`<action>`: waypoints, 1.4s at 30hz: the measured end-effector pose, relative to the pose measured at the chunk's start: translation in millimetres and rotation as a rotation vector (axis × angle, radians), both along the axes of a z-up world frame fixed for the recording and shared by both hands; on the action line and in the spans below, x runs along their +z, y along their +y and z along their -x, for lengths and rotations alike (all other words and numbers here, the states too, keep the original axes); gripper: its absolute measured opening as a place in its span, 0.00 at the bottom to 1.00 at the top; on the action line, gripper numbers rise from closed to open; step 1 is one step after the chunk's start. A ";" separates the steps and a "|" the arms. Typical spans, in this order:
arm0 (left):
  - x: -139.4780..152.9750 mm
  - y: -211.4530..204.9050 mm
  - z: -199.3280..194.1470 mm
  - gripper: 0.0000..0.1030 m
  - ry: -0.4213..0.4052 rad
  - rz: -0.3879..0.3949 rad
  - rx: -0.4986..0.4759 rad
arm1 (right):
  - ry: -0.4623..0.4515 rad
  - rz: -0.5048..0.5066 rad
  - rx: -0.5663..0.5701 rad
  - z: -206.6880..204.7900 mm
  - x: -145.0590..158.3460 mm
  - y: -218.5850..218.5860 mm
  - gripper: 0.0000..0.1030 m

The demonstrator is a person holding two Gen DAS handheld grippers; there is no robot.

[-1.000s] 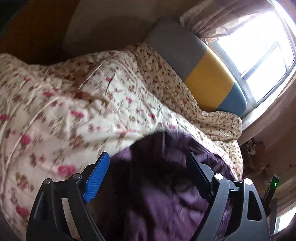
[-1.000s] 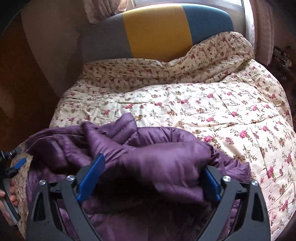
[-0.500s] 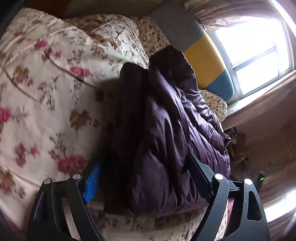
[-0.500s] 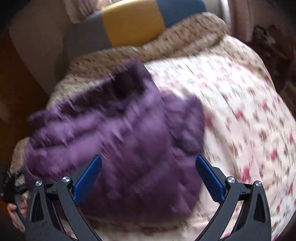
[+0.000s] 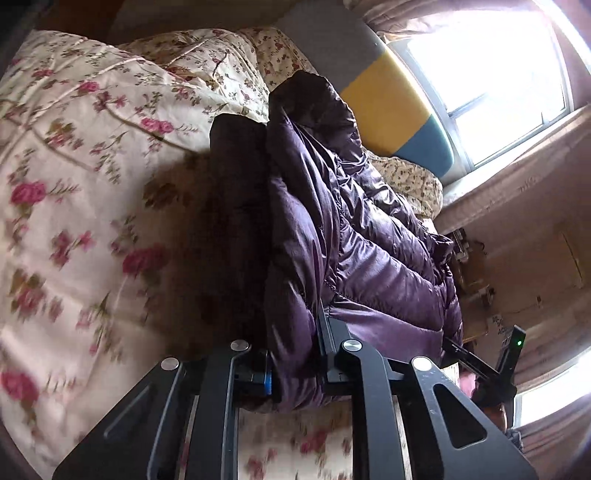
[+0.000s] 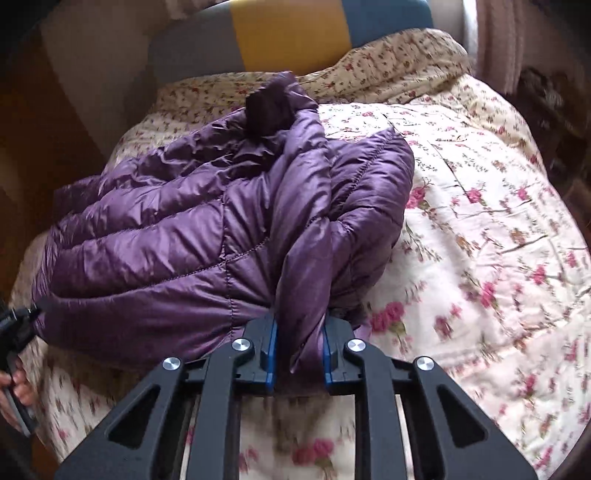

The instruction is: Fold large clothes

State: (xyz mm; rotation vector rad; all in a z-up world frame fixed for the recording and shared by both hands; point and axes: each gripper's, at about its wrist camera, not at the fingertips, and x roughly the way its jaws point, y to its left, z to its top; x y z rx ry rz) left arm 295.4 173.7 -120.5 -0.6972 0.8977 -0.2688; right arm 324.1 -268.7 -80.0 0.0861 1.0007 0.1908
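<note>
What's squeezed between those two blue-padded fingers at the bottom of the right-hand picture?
A bunched fold of the purple puffer jacket; the right gripper is closing on it, seen in the right wrist view.

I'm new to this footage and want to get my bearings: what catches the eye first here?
A shiny purple puffer jacket lies bunched on a cream quilt with pink roses. The right gripper is closing on a fold at the jacket's near edge, and the left gripper is closing on another near edge. Behind the bed stands a headboard in grey, yellow and blue.
</note>
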 end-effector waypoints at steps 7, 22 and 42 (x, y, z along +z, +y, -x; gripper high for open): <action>-2.8 5.3 70.9 0.16 0.002 -0.022 -0.042 | 0.012 0.067 0.076 90.9 -0.2 8.6 0.15; -1.9 3.3 251.4 0.16 -0.003 -0.003 -0.061 | 0.017 0.269 0.163 251.3 -9.6 22.7 0.15; 46.7 41.0 223.9 0.65 -0.042 -0.036 0.114 | -0.107 0.322 0.149 238.0 34.1 32.7 0.84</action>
